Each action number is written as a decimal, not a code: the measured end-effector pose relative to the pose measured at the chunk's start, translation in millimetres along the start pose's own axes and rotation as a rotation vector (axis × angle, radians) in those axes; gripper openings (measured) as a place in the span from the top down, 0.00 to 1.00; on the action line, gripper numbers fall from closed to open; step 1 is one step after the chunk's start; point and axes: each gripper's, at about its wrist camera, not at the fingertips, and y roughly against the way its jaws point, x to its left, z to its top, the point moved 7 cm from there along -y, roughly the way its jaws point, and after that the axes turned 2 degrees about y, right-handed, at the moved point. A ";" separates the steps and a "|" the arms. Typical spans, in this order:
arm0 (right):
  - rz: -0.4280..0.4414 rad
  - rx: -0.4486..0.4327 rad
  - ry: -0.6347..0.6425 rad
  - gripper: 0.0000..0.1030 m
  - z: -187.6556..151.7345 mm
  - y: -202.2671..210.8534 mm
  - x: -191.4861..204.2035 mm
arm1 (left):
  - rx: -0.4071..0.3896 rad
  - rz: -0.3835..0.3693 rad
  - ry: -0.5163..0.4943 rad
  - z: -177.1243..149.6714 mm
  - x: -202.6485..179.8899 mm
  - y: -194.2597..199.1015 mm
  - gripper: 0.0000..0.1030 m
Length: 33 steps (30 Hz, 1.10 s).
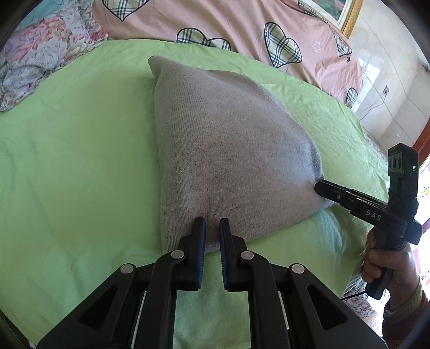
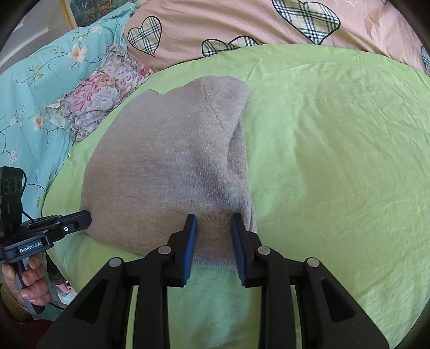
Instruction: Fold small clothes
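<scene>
A grey knit garment (image 1: 228,134) (image 2: 166,161) lies folded on the green sheet (image 1: 80,147) (image 2: 336,161), its near edge raised between the two grippers. My left gripper (image 1: 212,222) is shut on the near left part of that edge, with knit fabric pinched between its pads. From the right wrist view the left gripper (image 2: 87,218) bites the garment's left corner. My right gripper (image 2: 213,218) is shut on a thicker bunch at the near right edge. In the left wrist view the right gripper (image 1: 318,188) pulls that corner into a point.
A pink duvet with plaid hearts (image 1: 242,24) (image 2: 242,18) borders the far side. A floral pillow (image 1: 40,53) (image 2: 102,88) and a turquoise flowered cover (image 2: 32,94) lie at the left. A person's hands (image 1: 387,263) (image 2: 27,279) hold the handles. A tiled wall (image 1: 387,91) stands past the bed's right edge.
</scene>
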 end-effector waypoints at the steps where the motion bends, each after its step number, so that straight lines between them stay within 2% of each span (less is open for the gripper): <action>1: -0.006 0.002 -0.001 0.73 -1.2 2.1 0.9 | 0.002 0.007 -0.003 -1.2 -0.1 1.3 0.91; 6: -0.041 0.044 -0.009 0.72 -11.2 20.1 2.9 | 0.031 0.028 0.016 -13.5 1.2 13.1 0.88; 7: -0.043 0.046 -0.015 0.72 -13.8 24.4 3.0 | 0.029 0.038 0.012 -16.7 0.6 16.9 0.82; 8: -0.043 0.044 -0.020 0.70 -16.4 29.9 3.3 | 0.024 0.055 0.006 -20.4 -0.1 21.1 0.70; 10: -0.037 0.039 -0.025 0.62 -23.0 40.3 7.0 | 0.010 0.084 -0.005 -27.6 -1.3 29.4 0.56; 12: -0.034 0.036 -0.029 0.47 -31.4 49.7 13.1 | 0.007 0.081 -0.006 -33.4 -3.7 35.8 0.55; 16: -0.034 0.050 -0.031 0.35 -45.1 56.5 25.2 | 0.009 0.108 -0.016 -40.2 -6.8 43.5 0.40; 20: -0.034 0.070 -0.015 0.26 -59.1 59.5 35.8 | 0.017 0.120 -0.005 -50.4 0.6 53.1 0.31; 24: -0.036 0.088 0.001 0.15 -72.2 58.6 40.3 | 0.013 0.150 0.027 -53.4 14.4 58.3 0.30; 28: -0.026 0.099 -0.007 0.14 -71.0 53.5 40.9 | -0.018 0.193 0.027 -48.0 18.6 63.5 0.27; 33: -0.013 0.059 0.010 0.10 -53.1 51.9 48.1 | -0.042 0.209 0.003 -35.9 13.6 63.1 0.21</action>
